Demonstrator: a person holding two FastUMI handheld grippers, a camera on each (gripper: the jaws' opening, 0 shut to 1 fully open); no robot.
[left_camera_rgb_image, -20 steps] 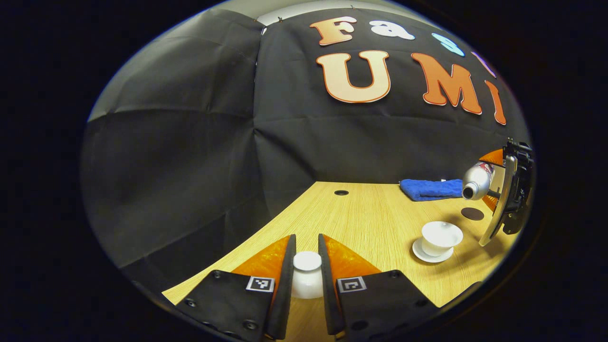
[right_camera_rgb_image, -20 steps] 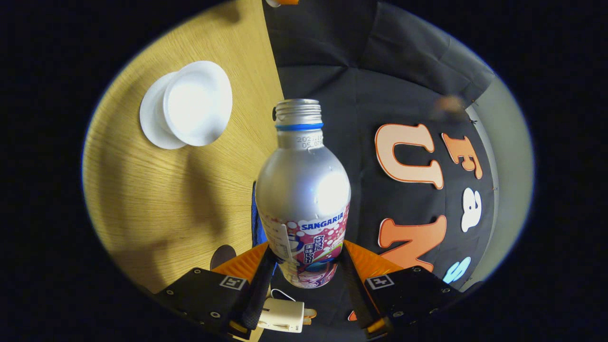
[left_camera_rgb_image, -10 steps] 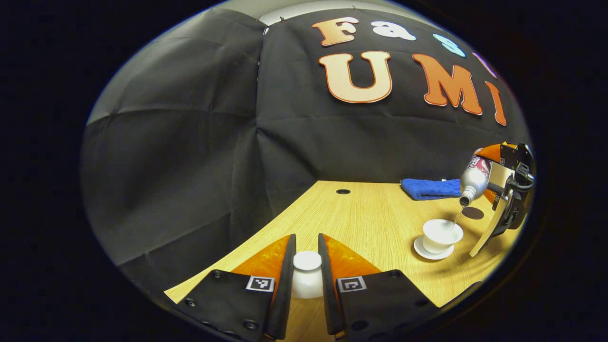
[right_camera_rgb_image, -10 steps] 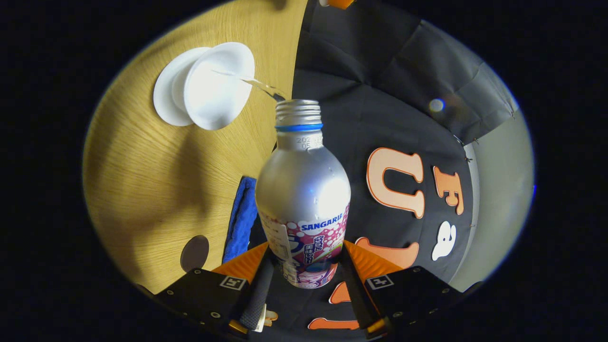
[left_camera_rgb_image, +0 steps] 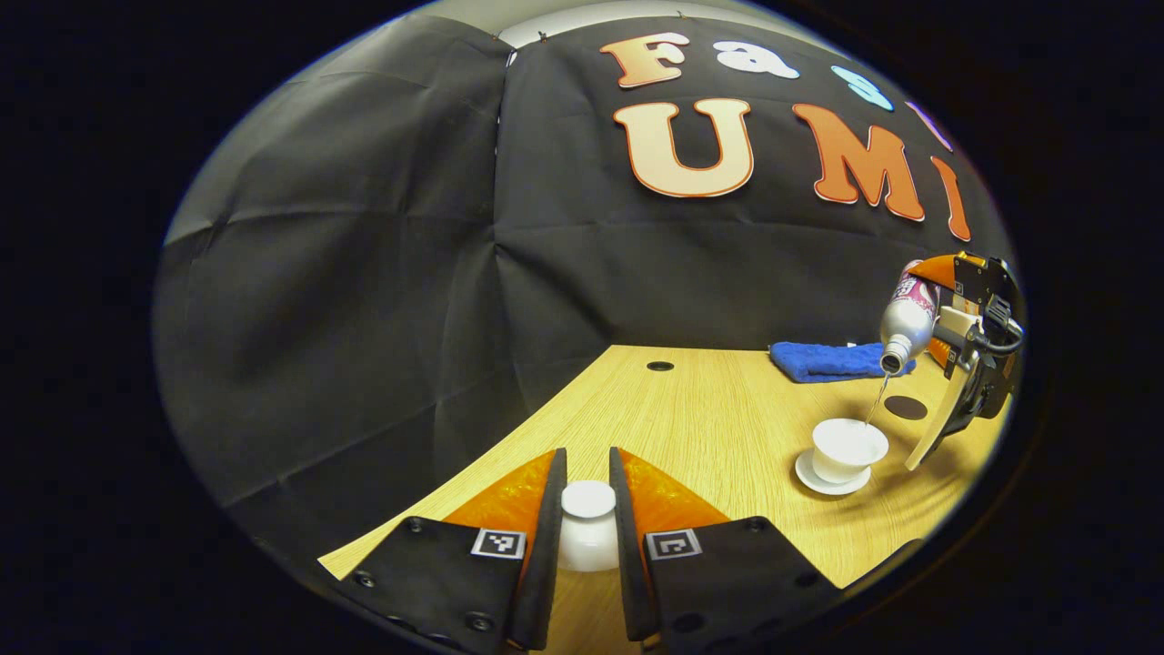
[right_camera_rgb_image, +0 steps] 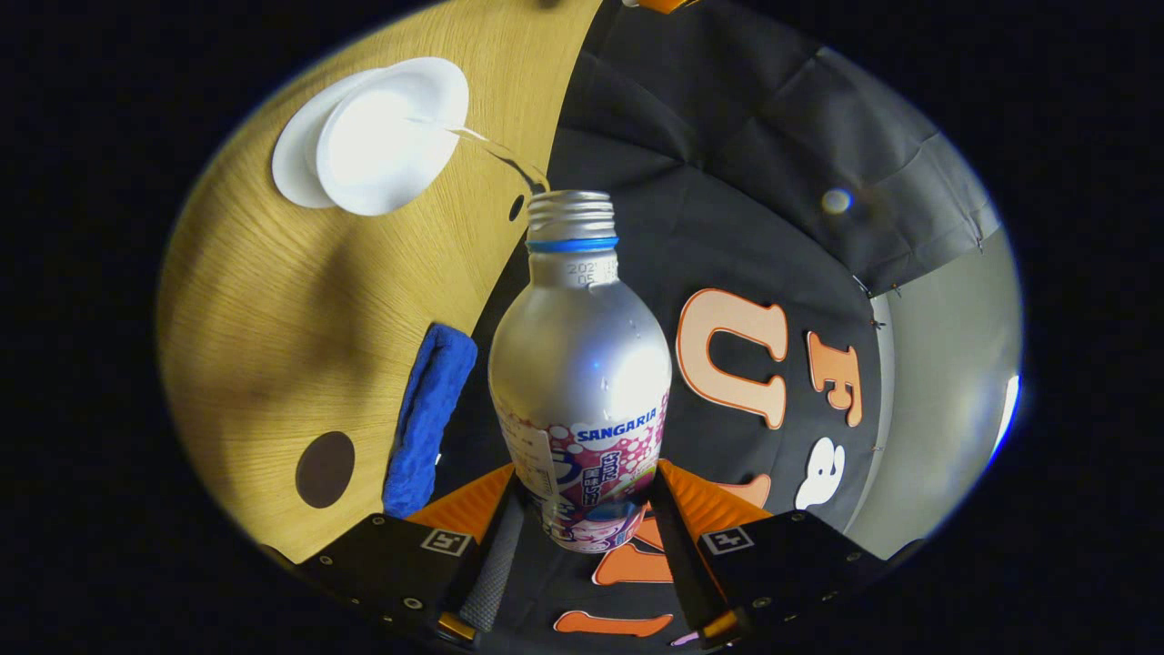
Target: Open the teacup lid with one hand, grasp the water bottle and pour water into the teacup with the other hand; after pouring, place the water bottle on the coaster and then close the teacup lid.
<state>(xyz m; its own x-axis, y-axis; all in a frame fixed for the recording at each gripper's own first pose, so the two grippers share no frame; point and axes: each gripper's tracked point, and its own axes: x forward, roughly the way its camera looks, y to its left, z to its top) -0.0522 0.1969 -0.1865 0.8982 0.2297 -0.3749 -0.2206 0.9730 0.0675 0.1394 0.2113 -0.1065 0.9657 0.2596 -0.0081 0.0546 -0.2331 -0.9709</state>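
One stream, water bottle (right_camera_rgb_image: 579, 364) to teacup (left_camera_rgb_image: 847, 447) (lid (left_camera_rgb_image: 587, 528) held aside).

Both views share teacup (left_camera_rgb_image: 847, 444) (right_camera_rgb_image: 391, 136), opposite sides

Each tool (left_camera_rgb_image: 587, 582) has two black finger plates studded with dark screws, each plate bearing a small square black-and-white marker. Ribbed translucent panels rise behind them. At three o'clock, the right tool (left_camera_rgb_image: 968, 355) shows a black cable.
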